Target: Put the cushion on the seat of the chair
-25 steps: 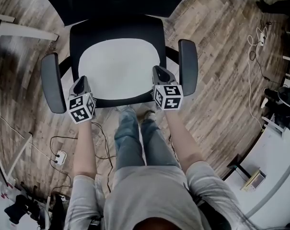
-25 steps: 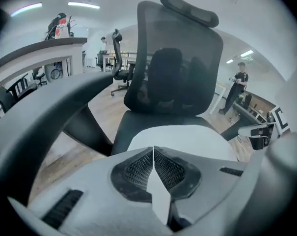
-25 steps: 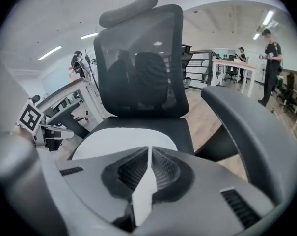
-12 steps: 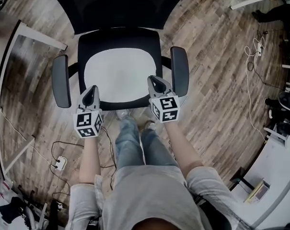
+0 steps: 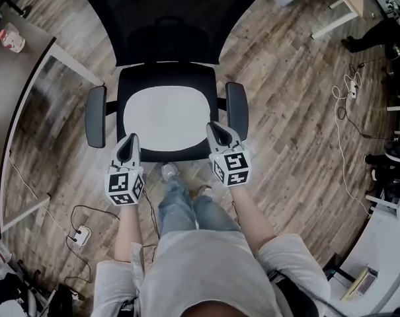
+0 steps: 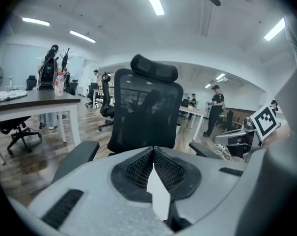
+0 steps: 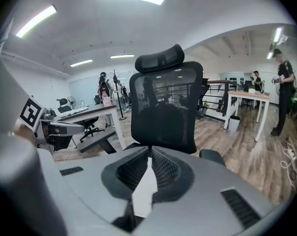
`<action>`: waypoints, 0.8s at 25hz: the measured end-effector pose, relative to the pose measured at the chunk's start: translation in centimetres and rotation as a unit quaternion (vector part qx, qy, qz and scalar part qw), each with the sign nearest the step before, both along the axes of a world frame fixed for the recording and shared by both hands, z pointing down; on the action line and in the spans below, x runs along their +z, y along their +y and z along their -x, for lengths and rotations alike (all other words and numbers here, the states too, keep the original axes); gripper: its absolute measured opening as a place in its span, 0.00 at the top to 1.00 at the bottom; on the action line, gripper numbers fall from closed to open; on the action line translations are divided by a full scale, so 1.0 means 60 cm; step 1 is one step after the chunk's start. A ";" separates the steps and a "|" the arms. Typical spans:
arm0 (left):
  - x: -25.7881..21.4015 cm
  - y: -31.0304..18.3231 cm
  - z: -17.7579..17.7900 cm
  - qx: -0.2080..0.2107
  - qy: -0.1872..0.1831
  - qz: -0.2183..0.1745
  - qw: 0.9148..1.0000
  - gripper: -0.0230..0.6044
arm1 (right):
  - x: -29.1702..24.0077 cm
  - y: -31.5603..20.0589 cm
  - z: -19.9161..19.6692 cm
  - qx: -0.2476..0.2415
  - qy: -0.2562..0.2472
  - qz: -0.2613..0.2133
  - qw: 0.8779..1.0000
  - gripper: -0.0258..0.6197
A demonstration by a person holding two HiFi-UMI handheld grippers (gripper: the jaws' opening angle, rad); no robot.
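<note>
The cushion [image 5: 166, 117], a flat white pad with rounded corners and a smooth, unwrinkled face, lies on the seat [image 5: 170, 154] of the chair [image 5: 170, 18]. It sits roughly centred, with the black seat showing as a border all round it. It looks soft and light, and nothing visible fastens it down. The placing therefore looks done, and the main risk from here, as I judge it, is disturbance. A gripper or forearm brushing the near edge could drag the pad forward over the seat's lip, and a knock on an armrest [image 5: 237, 111] could shift the chair on the wooden floor [image 5: 285, 111]. The left gripper [image 5: 131, 138] is at the seat's near left corner and the right gripper [image 5: 213, 125] at its near right corner, by the cushion's edge. Each has its jaws closed tip to tip with nothing clamped between them
</note>
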State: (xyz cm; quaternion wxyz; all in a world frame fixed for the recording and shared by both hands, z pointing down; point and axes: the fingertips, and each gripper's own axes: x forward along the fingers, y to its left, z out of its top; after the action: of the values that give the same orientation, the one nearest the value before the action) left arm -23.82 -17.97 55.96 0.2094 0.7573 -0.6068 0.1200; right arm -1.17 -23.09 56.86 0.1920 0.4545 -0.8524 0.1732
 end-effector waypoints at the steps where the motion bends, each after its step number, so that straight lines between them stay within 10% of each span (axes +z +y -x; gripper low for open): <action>1: -0.016 0.003 -0.001 -0.004 -0.001 -0.009 1.000 0.94 | -0.014 0.002 -0.004 -0.001 -0.001 -0.007 1.000 0.92; 20: -0.268 0.132 -0.068 -0.021 -0.014 -0.138 0.990 0.94 | -0.266 0.115 -0.051 -0.035 -0.020 -0.141 0.989 0.92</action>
State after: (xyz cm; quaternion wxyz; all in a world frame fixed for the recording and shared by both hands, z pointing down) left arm -19.74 -10.07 39.89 0.0970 0.7645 -0.6359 0.0417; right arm 1.86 -16.17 40.92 0.1147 0.4428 -0.8876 0.0539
